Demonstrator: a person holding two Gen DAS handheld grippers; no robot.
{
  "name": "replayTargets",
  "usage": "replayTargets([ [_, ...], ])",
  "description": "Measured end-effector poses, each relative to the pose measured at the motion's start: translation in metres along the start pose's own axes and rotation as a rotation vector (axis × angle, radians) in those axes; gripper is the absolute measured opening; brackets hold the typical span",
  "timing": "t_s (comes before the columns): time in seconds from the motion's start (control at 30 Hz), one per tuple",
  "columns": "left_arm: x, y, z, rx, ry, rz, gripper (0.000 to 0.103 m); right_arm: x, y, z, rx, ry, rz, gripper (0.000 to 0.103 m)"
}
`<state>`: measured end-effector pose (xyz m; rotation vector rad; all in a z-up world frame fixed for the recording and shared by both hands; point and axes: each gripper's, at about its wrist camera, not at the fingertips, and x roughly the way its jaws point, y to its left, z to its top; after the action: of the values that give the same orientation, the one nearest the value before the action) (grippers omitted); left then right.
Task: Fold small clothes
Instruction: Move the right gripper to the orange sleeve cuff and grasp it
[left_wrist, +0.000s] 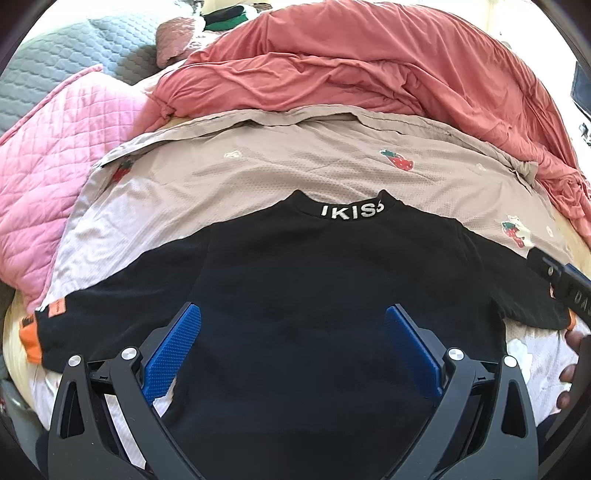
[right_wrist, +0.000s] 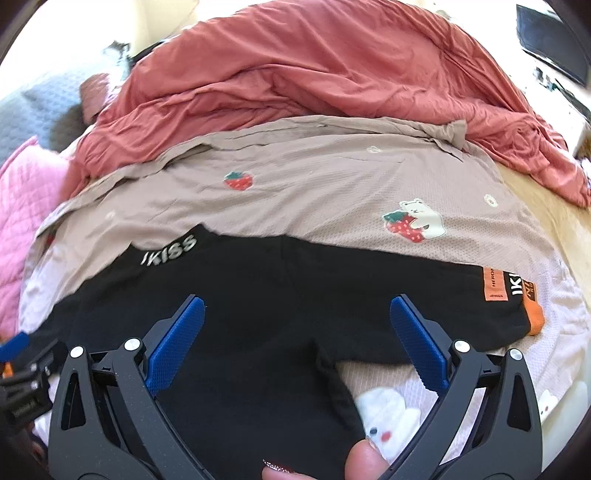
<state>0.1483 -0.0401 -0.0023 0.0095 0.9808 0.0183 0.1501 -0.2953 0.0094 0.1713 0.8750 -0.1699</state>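
Best move here, I reckoned, was to pinch each sleeve right at the orange cuff and bring it straight across the chest, keeping the fabric flat so nothing bunched under the fold. Both tools were wide apart and holding nothing: the left gripper hovered over the lower body of the small black long-sleeved top, the right gripper over its right side near the armpit. The top lay spread flat, collar away, on a beige strawberry-print sheet, with sleeves out to both sides. White IKISS lettering ran across the collar, an orange label sat on the right cuff. A rumpled salmon-red duvet was heaped behind.
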Motion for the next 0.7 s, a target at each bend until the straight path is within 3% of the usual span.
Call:
replayTargets([
  [0.27, 0.033, -0.018, 0.02, 0.021, 0.003, -0.013, 0.099, 0.034, -0.048, 0.017, 0.082, -0.002, -0.082, 0.095],
  [0.5, 0.07, -0.042, 0.022, 0.094, 0.038, 0.028, 0.099, 0.061, -0.133, 0.01, 0.161, 0.01, -0.279, 0.095],
  [0.7, 0.088, -0.04, 0.013, 0.069, 0.077, 0.015, 0.099, 0.069, -0.206, 0.0, 0.288, 0.068, -0.362, 0.095],
])
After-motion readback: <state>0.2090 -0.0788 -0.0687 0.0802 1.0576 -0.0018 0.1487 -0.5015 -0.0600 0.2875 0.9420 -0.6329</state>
